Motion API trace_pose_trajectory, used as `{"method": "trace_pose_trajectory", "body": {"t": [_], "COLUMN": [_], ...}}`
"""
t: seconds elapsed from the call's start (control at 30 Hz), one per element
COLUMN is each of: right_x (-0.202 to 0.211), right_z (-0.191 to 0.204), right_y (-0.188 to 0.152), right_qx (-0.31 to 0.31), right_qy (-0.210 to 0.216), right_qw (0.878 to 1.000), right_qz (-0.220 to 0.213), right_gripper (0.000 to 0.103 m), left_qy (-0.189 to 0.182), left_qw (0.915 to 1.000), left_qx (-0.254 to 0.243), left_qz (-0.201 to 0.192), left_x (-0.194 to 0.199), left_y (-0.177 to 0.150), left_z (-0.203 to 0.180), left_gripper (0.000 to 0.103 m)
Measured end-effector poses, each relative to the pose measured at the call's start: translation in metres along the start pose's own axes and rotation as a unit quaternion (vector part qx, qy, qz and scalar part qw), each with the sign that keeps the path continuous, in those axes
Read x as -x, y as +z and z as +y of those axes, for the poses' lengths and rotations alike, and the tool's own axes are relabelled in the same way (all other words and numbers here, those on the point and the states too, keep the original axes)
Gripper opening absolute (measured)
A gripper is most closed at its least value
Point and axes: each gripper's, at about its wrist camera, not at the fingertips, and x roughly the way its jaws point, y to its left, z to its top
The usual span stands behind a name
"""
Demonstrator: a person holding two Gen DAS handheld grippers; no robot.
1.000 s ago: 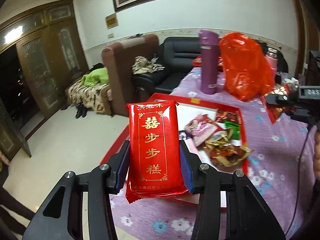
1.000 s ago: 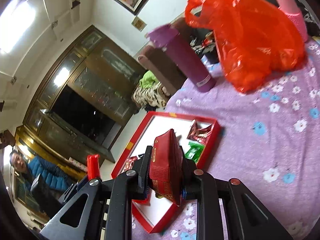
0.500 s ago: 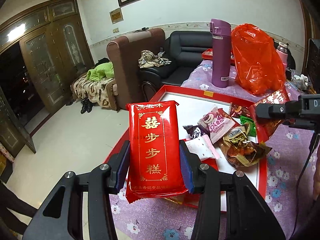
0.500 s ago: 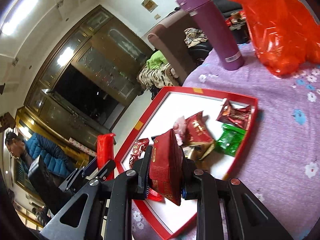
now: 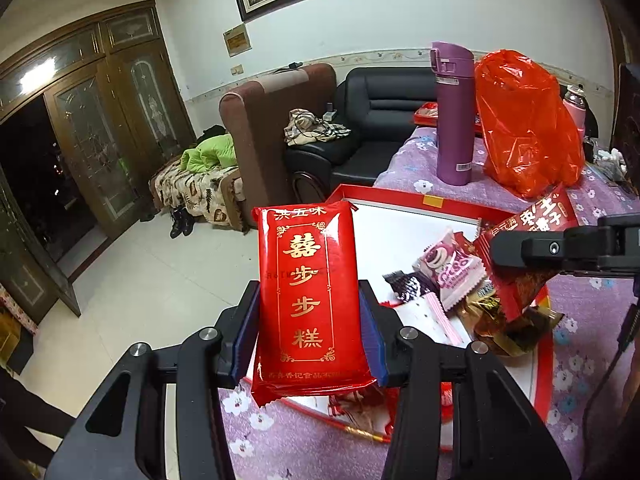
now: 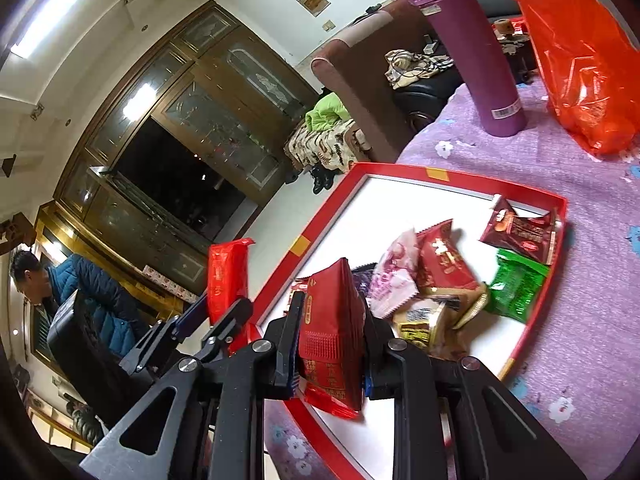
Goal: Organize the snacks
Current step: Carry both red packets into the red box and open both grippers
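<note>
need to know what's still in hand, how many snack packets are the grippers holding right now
2. A flat red packet is clamped in the left gripper; a dark red pouch is clamped in the right gripper, above the red tray.

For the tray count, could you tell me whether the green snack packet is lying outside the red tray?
No, the green packet lies inside the red tray, near its right rim.

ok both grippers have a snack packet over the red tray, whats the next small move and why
Probably lower the left gripper so its red cake packet comes down onto the bare white part of the red tray, then open. Both packets are clamped above the tray, and the other snacks crowd its other end.
</note>
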Motion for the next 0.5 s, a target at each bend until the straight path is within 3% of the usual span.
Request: {"method": "trace_pose_trajectory", "body": {"t": [0.2,0.5], "right_x": [-0.008,-0.025], "right_z": [0.013,0.006], "right_y": [-0.003,-0.012], "right_qx": [0.019,0.041], "right_qy": [-0.004,-0.057], "right_qw": [1.0,0.997], "right_qz": [-0.004,0.011], "right_gripper": [0.022,0.023], "left_qy": [0.012,0.02], "left_qw": [0.9999,0.9997], "left_qx": [-0.003,-0.006], "left_qz": [-0.001,0.011], "left_x": [-0.01,-0.026], "left_y": [0.004,0.003], "left_z": [-0.001,-0.004], "left_gripper": [0.045,0.045]}}
